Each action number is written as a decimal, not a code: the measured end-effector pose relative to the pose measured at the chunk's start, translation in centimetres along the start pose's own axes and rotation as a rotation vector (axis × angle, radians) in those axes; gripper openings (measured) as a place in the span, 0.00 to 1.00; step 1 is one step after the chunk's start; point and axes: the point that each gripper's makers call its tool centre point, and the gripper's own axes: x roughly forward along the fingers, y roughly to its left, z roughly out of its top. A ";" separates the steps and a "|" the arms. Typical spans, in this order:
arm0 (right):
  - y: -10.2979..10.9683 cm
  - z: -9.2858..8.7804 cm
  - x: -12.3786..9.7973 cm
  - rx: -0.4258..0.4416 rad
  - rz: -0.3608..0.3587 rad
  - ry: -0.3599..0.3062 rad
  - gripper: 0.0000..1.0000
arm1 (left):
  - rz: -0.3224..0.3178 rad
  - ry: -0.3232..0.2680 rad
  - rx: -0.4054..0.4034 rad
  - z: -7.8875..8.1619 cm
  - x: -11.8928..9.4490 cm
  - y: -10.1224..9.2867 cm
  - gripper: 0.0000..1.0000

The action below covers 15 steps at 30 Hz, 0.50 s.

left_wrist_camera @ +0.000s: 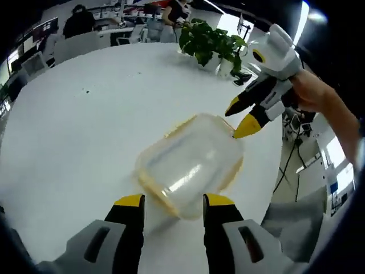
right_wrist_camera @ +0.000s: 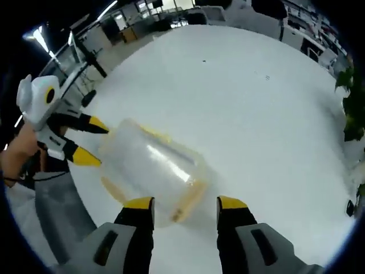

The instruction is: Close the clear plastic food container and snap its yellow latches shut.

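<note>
Container [left_wrist_camera: 191, 166] on worktop [left_wrist_camera: 85, 125], just ahead of your left gripper [left_wrist_camera: 173, 201], fingers parted, empty. Right gripper [right_wrist_camera: 185, 202] likewise, opposite end. Press lid flat first; then push each latch [right_wrist_camera: 183, 206] squarely.

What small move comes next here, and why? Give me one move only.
Probably bring the right gripper forward so its open jaws straddle the near end of the clear container and can press a yellow latch shut. The lid already seems to sit on the container, both grippers are open at opposite ends, and the left gripper holds nothing. Whether any latch is already snapped cannot be told.
</note>
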 end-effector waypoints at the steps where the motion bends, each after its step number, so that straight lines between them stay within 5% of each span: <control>1: 0.1 -0.1 0.2 0.017 0.007 0.004 0.42 | -0.001 0.012 -0.021 -0.2 0.1 0.1 0.40; 9: 0.8 -0.3 1.0 0.125 0.079 -0.003 0.41 | -0.017 0.026 -0.068 -0.4 0.6 0.1 0.36; 15: 1.6 -0.1 1.1 0.102 0.102 0.005 0.34 | -0.016 0.029 -0.070 -0.2 0.6 0.1 0.30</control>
